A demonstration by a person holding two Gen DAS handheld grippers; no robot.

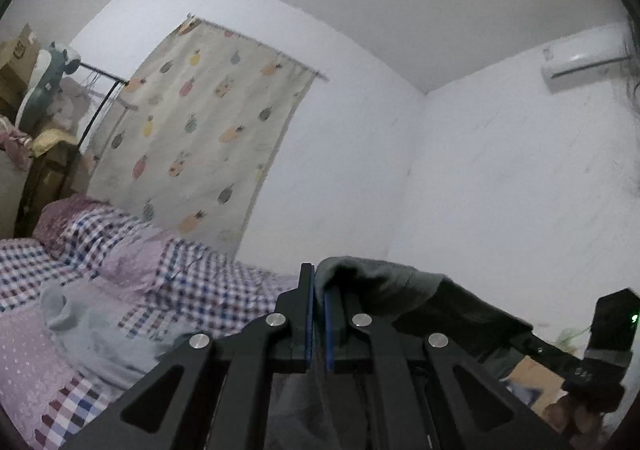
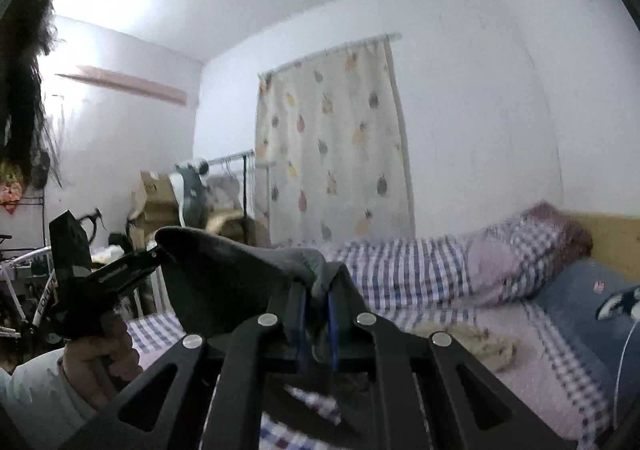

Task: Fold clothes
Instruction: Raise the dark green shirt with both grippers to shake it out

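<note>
The left claw (image 1: 319, 320) is closed narrow, its blue pads clamping one edge of a dark grey garment (image 1: 384, 286). The right claw (image 2: 318, 324) is likewise closed on the opposite edge of the same garment, which hangs stretched between the two claws, held up above the bed (image 1: 36, 370). The bed carries a checked and pink dotted cover. A light grey garment (image 1: 92, 334) lies crumpled on the bed to the left of the left claw. A cream cloth (image 2: 468, 338) lies on the bed right of the right claw. A fruit-print curtain (image 1: 208, 129) hangs on the far wall.
</note>
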